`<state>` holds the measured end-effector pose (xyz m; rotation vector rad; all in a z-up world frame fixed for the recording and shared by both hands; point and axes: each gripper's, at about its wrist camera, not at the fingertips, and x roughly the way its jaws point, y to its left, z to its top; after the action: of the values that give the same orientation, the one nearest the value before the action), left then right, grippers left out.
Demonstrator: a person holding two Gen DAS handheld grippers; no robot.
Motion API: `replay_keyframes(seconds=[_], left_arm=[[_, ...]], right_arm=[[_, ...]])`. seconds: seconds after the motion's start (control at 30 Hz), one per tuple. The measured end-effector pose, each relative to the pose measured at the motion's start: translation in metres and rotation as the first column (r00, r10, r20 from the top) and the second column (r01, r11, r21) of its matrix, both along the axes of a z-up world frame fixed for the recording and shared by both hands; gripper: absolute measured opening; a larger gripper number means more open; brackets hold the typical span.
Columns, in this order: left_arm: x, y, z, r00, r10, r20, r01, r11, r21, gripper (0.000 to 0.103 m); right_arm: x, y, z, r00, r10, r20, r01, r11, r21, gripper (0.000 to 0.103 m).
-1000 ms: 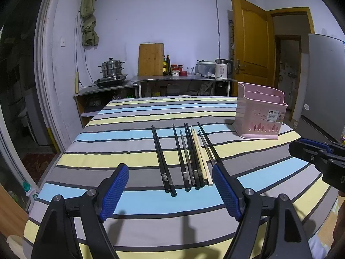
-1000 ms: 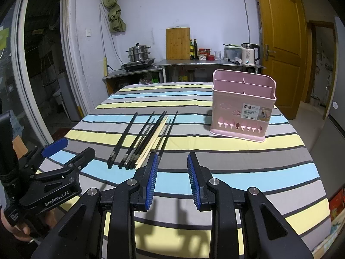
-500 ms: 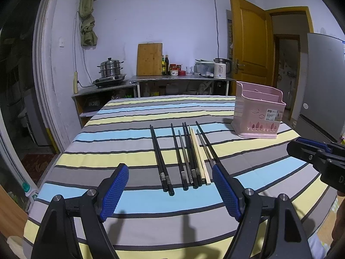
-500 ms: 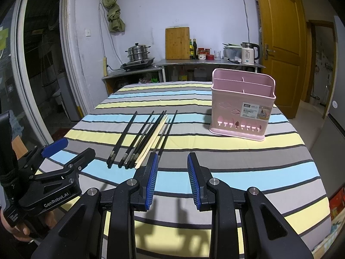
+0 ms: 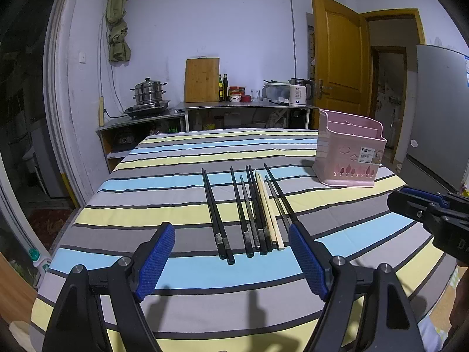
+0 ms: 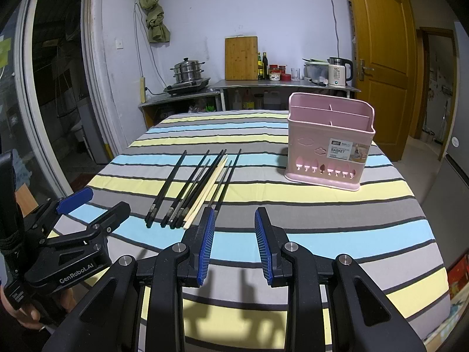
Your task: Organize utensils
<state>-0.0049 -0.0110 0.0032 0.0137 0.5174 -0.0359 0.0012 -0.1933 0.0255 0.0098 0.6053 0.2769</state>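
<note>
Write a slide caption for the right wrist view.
Open right gripper faces chopsticks and empty pink basket on striped tablecloth.

tablecloth (image 5: pixel 176 182): striped grey, blue, yellow; covers the table.
cutting board (image 5: pixel 202 79): upright against the back wall, on the counter (image 5: pixel 246 106).
steamer pot (image 5: pixel 148 91): stacked, on a burner at the left.
kettle (image 5: pixel 298 92): white, at the counter's right end.
door (image 5: pixel 337 73): wooden, open.

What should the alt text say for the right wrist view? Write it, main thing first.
Chopsticks lie in a loose row on a striped tablecloth, with an empty pink basket standing to their right. The open right gripper hovers empty in the foreground, and the left gripper, also open, shows at lower left.
</note>
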Motion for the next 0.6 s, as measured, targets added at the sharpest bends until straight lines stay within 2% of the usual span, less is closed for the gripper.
replay_keyframes(seconds=[0.6], left_arm=[[-0.0010,0.0006,-0.0007,1.000,-0.006,-0.004,0.006,1.000,-0.001,0.080]], right_arm=[[0.0000,0.0005,0.0006,1.000,0.000,0.000,0.000,1.000,-0.001,0.029]])
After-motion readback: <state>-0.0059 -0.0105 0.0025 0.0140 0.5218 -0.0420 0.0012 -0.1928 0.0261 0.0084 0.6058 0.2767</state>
